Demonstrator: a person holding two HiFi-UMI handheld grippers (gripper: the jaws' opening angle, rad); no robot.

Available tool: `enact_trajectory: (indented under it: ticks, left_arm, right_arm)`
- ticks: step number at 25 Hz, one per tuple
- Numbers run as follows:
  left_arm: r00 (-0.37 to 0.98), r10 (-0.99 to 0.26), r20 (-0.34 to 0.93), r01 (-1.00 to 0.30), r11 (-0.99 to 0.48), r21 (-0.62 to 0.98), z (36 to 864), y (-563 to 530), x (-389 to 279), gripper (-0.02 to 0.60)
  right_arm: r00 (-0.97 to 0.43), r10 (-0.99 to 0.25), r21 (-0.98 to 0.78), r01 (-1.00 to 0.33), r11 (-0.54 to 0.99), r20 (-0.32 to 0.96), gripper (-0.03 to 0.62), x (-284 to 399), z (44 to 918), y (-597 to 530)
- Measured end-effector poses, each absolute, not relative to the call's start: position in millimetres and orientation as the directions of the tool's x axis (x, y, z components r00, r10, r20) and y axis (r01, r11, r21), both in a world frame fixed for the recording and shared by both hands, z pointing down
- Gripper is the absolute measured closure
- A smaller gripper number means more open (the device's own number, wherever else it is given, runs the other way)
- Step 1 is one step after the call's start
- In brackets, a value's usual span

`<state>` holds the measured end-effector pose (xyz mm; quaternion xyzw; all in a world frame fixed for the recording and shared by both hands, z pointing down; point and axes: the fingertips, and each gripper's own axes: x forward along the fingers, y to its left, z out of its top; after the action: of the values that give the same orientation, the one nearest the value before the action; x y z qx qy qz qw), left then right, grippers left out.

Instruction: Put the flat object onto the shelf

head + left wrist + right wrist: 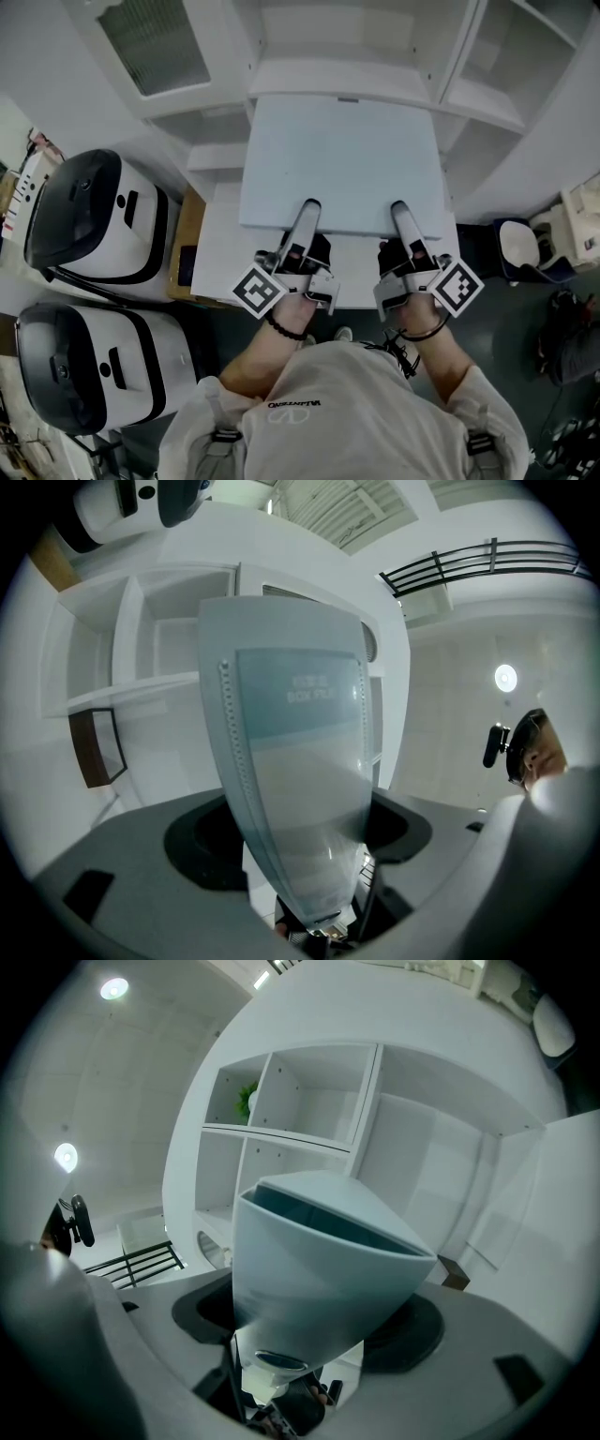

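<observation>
Flat object (342,164): a pale blue box file, carried by both claws and projecting ahead of them. Left claw (307,212) was clamped on its near edge with jaws set wide, one above the panel and one below. Right claw (400,214) gripped the same edge, to the right of the left claw, equally wide. White shelf (337,80) stood just beyond the object's far edge; contact not discernible.

Two white-and-black domed machines (94,220), well left of the left hand-held gripper (307,208). White rounded container (518,246) and dark bag (565,342), right of the right hand-held gripper (398,208).
</observation>
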<state>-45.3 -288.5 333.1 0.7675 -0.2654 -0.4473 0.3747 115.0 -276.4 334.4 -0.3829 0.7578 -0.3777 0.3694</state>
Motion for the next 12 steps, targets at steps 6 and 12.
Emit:
enact_trajectory:
  ticks: [6, 12]
  left_arm:
    - [0.461, -0.739, -0.492, -0.077, -0.586, 0.807, 321, -300, -44, 0.236]
    - [0.464, -0.729, -0.503, -0.068, -0.596, 0.8, 304, -316, -42, 0.236]
  right_arm:
    - [-0.449, -0.846, -0.835, -0.314, 0.451, -0.288, 0.23, 116, 317, -291]
    - [-0.455, -0.839, -0.818, -0.331, 0.471, -0.299, 0.23, 117, 298, -310]
